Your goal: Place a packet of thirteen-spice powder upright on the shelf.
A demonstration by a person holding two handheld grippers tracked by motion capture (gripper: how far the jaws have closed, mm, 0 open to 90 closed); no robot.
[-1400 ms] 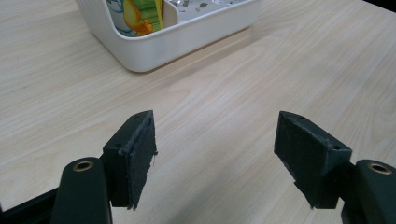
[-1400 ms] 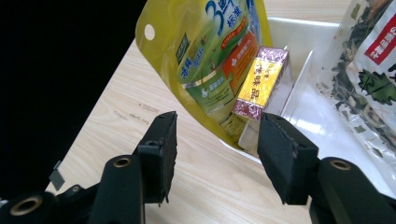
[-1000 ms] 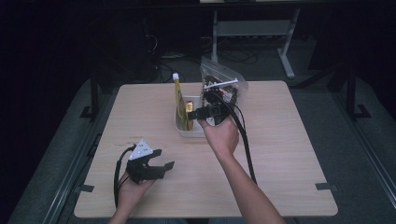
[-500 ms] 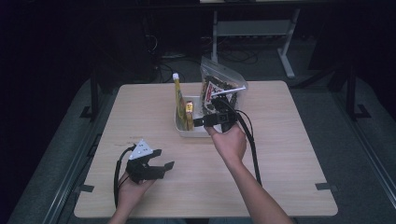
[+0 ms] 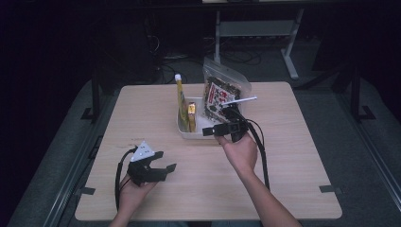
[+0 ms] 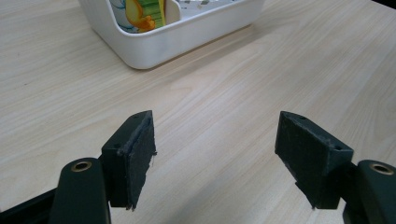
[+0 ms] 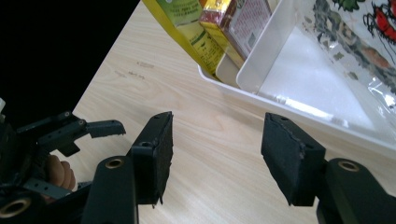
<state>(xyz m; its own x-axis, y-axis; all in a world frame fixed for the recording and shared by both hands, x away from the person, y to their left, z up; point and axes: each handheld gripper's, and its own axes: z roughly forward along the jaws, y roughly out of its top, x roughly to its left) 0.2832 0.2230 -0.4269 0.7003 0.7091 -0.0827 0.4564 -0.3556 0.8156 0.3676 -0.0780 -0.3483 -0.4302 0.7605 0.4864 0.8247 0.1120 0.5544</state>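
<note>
Left gripper (image 5: 163, 161): jaws spread, empty, low over table (image 5: 293, 156) | Right gripper (image 5: 216, 130): jaws parted, nothing held, just opening beside white bin (image 5: 189, 134) | Risk: snack bag (image 5: 218, 92) judged easily toppled if bin is knocked

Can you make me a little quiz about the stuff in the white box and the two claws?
1. True or false: the right claw grips the snack bag.
2. What stands tallest in the white box: A the yellow pouch, B a mug, C a spoon?
3. What does the left claw have between its pads?

Key: 1 false, it is open and holds nothing. 2 A. 3 Nothing, just the bare wooden table.
</note>
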